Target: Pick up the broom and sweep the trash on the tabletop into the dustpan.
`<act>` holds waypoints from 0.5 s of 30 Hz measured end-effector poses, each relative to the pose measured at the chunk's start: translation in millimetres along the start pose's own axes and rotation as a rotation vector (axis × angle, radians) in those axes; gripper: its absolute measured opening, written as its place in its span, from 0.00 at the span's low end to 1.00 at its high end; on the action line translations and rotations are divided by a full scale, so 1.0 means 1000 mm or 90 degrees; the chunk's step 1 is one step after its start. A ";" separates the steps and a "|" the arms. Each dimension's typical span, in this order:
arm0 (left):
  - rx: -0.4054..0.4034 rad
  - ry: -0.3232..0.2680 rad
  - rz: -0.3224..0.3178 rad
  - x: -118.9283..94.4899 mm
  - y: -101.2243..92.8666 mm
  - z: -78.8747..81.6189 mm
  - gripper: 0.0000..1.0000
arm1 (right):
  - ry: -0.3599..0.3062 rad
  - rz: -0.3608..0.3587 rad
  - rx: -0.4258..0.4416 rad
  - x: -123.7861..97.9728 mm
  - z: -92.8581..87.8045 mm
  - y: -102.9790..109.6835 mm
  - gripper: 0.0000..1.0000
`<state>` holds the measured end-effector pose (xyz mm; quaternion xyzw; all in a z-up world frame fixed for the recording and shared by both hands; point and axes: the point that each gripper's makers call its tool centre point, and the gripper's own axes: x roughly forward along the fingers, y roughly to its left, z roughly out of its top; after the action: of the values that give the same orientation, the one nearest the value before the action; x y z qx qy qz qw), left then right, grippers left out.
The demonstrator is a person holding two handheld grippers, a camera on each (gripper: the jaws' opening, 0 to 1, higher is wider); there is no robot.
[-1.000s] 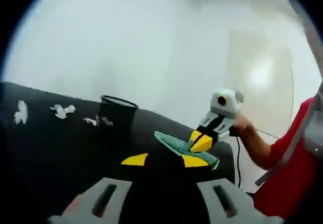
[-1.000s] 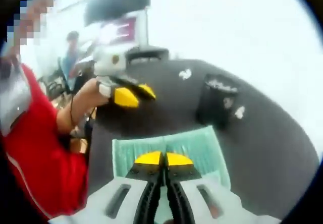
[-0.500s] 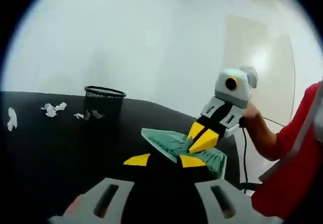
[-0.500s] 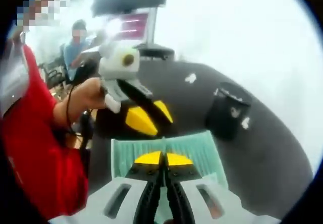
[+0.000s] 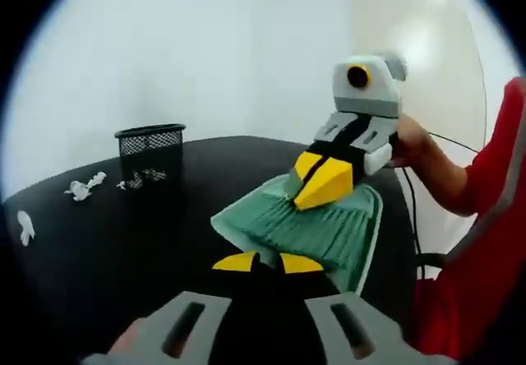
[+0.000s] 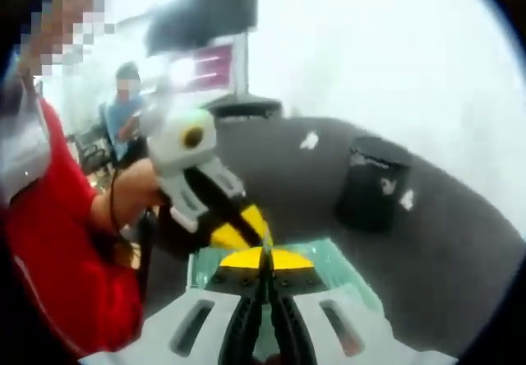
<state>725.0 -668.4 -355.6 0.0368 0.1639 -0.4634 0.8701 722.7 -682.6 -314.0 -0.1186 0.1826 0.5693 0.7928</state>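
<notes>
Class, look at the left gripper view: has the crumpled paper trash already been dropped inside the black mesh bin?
No: the white paper scraps lie on the dark tabletop beside the black mesh bin, not inside it.

My right gripper [image 6: 263, 260] clamped the green dustpan [image 6: 345, 276] between closed jaws; the left gripper [image 6: 238, 232] hovered just left of my fingertips, black bin [image 6: 371, 184] beyond, well apart.

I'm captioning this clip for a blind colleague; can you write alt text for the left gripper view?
The right gripper, its yellow-tipped jaws closed, holds a green dustpan tilted above a black tabletop. In the foreground the left gripper points at the dustpan, jaws slightly apart. Farther back stand a black mesh bin and crumpled white paper scraps.
</notes>
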 end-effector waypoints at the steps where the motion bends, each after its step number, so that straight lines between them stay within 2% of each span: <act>1: 0.001 -0.004 -0.008 0.000 -0.002 0.001 0.06 | -0.007 0.000 0.005 -0.002 0.001 -0.001 0.03; 2: 0.000 -0.001 -0.011 0.000 -0.003 0.000 0.06 | -0.023 0.001 0.011 -0.002 0.004 -0.001 0.03; 3: 0.019 0.043 -0.017 0.002 -0.005 -0.013 0.07 | -0.070 0.010 0.026 -0.005 0.015 0.001 0.03; 4: 0.022 0.009 -0.018 0.004 -0.009 -0.004 0.06 | -0.109 0.034 0.055 -0.010 0.026 0.006 0.03; 5: 0.020 0.014 -0.016 0.004 -0.010 -0.004 0.06 | -0.140 0.044 0.074 -0.012 0.035 0.007 0.03; 6: 0.021 0.013 -0.014 0.005 -0.009 -0.004 0.06 | -0.155 0.027 0.065 -0.016 0.040 0.002 0.03; 8: 0.019 0.010 -0.007 0.004 -0.006 -0.002 0.09 | -0.128 0.009 0.031 -0.017 0.036 0.001 0.03; 10: 0.023 0.010 0.011 0.000 0.000 -0.003 0.11 | -0.127 0.012 0.025 -0.015 0.035 0.008 0.04; 11: 0.038 0.014 0.030 -0.005 0.007 -0.004 0.11 | -0.123 0.016 0.024 -0.012 0.033 0.013 0.04; 13: 0.049 0.022 0.077 -0.016 0.024 -0.005 0.11 | -0.101 0.015 -0.016 -0.007 0.027 0.023 0.04; 15: 0.012 -0.010 0.116 -0.027 0.038 0.001 0.11 | -0.071 -0.008 -0.068 0.002 0.020 0.030 0.04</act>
<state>742.7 -625.2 -349.9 0.0564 0.1485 -0.3844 0.9094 698.2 -663.5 -296.3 -0.1299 0.1068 0.5791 0.7977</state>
